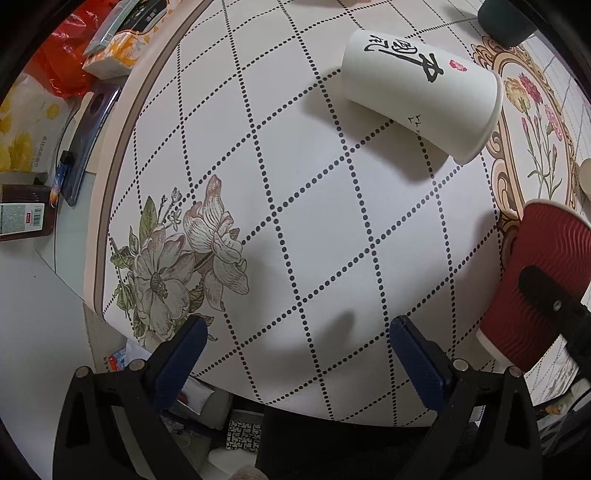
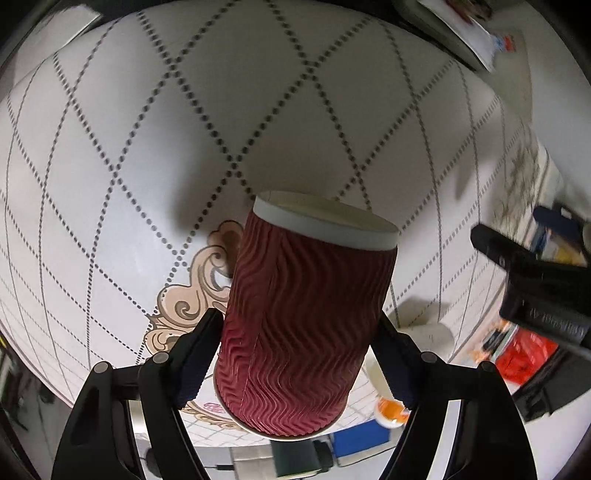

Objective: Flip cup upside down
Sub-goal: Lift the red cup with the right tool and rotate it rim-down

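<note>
My right gripper (image 2: 295, 354) is shut on a red ribbed paper cup (image 2: 306, 317). It holds the cup above the table, with the cup's white end pointing away from the camera. The same red cup (image 1: 535, 288) shows at the right edge of the left wrist view, with one right gripper finger (image 1: 550, 295) across it. A white paper cup with black calligraphy (image 1: 421, 92) lies on its side on the tablecloth (image 1: 295, 221). My left gripper (image 1: 295, 350) is open and empty over the near table edge, well short of the white cup.
The round table carries a white cloth with dotted diamonds and flower prints. A dark green cup (image 1: 506, 18) stands at the far edge. Left of the table lie an orange bag (image 1: 62, 62), boxes (image 1: 114, 51) and a phone (image 1: 88, 140). The left gripper body (image 2: 535, 284) shows at the right.
</note>
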A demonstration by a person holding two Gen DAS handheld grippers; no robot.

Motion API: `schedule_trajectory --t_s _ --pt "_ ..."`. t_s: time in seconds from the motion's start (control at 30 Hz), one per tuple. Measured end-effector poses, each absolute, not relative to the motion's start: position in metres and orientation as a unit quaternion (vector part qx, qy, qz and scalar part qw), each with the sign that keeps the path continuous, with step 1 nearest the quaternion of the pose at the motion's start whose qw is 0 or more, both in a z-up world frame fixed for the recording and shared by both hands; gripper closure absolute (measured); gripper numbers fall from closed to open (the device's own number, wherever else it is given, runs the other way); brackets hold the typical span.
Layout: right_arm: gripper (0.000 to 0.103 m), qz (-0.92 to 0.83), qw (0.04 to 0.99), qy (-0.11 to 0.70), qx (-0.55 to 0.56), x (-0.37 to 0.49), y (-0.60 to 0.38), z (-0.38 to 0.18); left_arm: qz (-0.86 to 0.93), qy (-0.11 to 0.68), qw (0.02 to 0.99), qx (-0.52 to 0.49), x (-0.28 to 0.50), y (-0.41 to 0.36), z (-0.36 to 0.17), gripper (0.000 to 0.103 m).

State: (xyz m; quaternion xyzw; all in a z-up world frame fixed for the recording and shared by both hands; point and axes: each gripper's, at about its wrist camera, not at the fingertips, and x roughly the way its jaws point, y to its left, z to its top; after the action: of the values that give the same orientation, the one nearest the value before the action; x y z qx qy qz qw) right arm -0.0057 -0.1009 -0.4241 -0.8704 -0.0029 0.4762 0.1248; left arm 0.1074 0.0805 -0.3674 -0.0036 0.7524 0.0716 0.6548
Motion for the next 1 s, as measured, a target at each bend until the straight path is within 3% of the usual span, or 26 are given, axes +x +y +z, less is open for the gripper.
schedule_trajectory --t_s 0.37,0.6,1.0 --pt "0.022 0.449 0.257 0.157 -0.841 0.023 -0.071 -0.411 0.075 0.746 0.662 0.005 0.117 0.087 -0.355 0.002" --pt "0.022 0.420 0.381 0.360 -0.741 0.065 -0.045 -0.394 0.069 0.743 0.665 0.016 0.125 0.090 -0.350 0.002" --pt "0.022 0.359 0.461 0.578 -0.570 0.107 -0.071 -0.389 0.048 0.740 0.670 0.037 0.130 0.069 -0.347 0.002"
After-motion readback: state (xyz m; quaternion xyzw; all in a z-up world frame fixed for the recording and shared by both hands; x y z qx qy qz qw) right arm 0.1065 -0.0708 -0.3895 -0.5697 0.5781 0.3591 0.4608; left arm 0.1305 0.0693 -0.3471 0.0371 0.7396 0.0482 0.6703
